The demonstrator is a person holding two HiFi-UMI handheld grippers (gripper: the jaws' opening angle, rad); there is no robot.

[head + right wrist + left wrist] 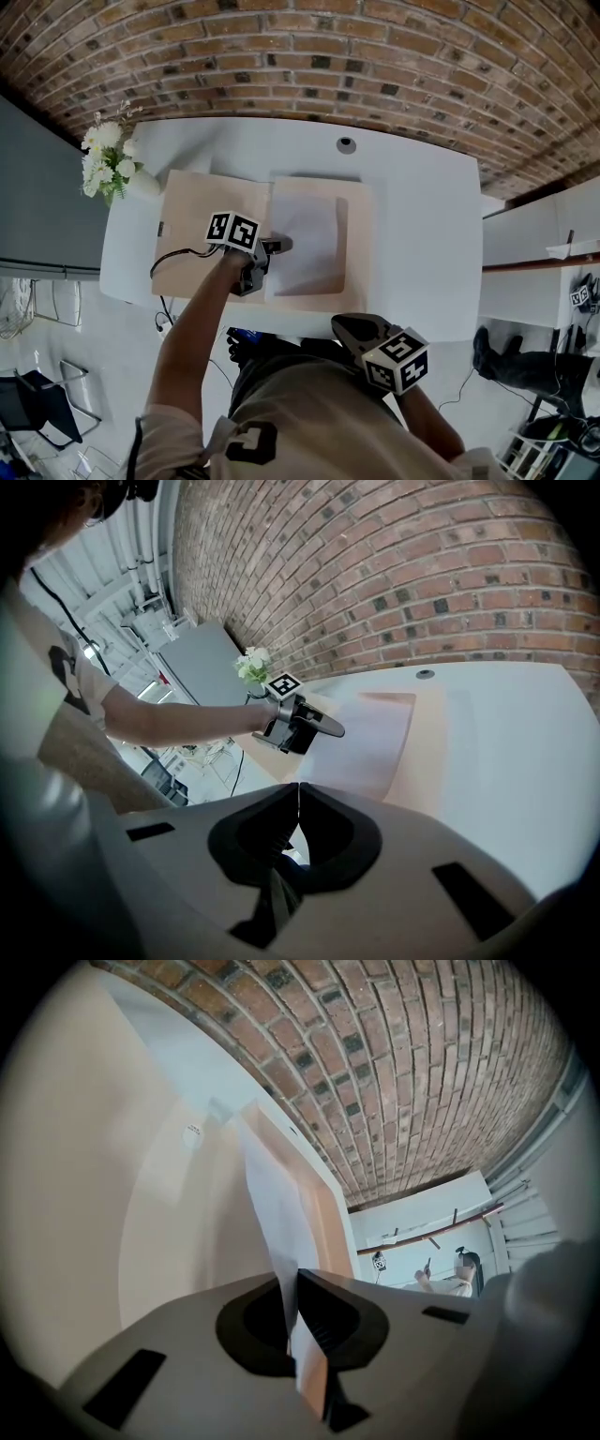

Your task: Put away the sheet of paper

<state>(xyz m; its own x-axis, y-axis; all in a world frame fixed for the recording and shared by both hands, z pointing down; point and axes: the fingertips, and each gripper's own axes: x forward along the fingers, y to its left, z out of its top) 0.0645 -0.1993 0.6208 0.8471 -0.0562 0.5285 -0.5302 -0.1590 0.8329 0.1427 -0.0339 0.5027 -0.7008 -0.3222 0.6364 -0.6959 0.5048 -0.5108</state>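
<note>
Sheet of paper [272,1213] pinched in left gripper [296,1283]

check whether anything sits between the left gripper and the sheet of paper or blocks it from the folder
Nothing visible does. The left gripper is shut on the edge of the sheet of paper, which lies on the open folder. The right gripper, shut and empty, hangs near the body.
</note>
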